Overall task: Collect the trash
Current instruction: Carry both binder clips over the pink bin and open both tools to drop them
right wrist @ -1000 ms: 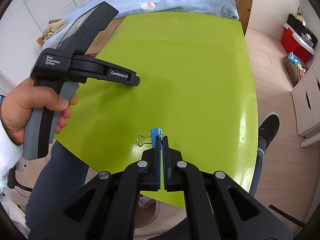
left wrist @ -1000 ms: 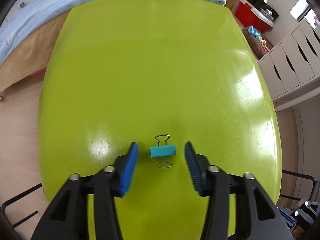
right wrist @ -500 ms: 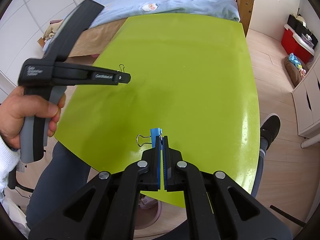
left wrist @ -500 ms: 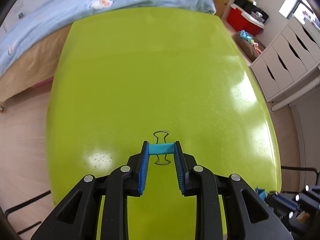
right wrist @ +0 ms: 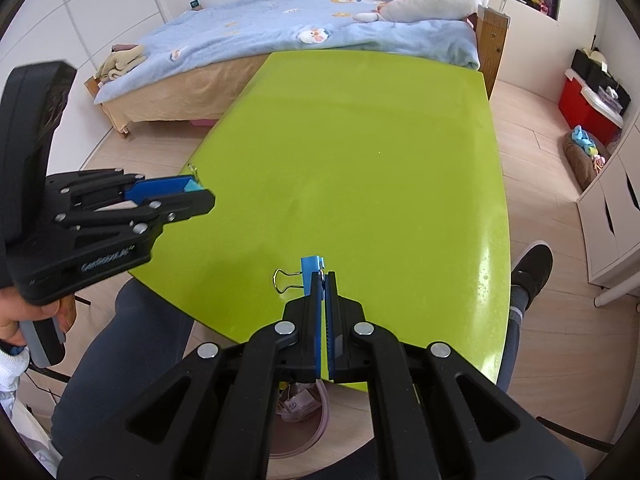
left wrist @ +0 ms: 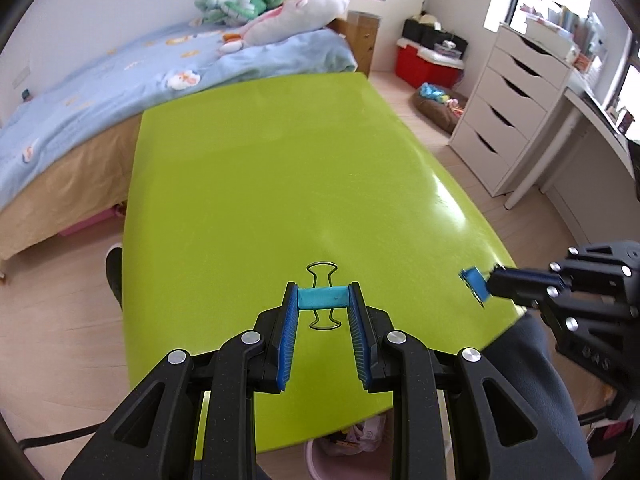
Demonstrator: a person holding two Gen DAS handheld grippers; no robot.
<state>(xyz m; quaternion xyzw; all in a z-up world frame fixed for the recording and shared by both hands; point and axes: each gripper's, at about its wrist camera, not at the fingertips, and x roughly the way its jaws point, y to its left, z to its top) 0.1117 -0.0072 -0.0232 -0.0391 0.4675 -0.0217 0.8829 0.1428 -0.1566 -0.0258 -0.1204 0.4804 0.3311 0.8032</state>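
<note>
Left hand-held gripper (left wrist: 323, 300), black with blue ribbed pads, is clamped on a teal binder clip with silver wire handles (left wrist: 322, 297); pads press on both ends of the clip body, one wire loop pointing away from the camera, the other toward it. Its jaws have just been closing, clip between them. The clip looks raised above the glossy lime-green tabletop (left wrist: 280, 184), over the near part of it. In the right wrist view the same gripper (right wrist: 198, 194) shows side-on at the left edge of the tabletop (right wrist: 360, 152), teal clip (right wrist: 194, 187) at its tip, a person's hand (right wrist: 28, 312) gripping the grey handle.

Right hand-held gripper (right wrist: 323, 280) has its jaws together, pinching a blue binder clip with a silver wire handle (right wrist: 312, 268); clip body sticks up past the fingertips, wire loop sticks out to the left. It sits over the near edge of the tabletop, held in the air as far as I can tell. In the left wrist view this gripper (left wrist: 494, 278) comes in from the right, blue clip (left wrist: 474, 282) at its tip, beside the tabletop's right edge.

Under the near edge: a pink round bin (right wrist: 304, 412) on the floor, something pale inside, contents unclear. Person's dark trouser leg (right wrist: 132, 344) at lower left, a black shoe (right wrist: 530, 268) right of the tabletop. Beyond it, a bed with a light blue blanket (right wrist: 280, 28) and plush toys. White drawer unit (left wrist: 516, 120) and red storage box (left wrist: 428, 66) at right.
</note>
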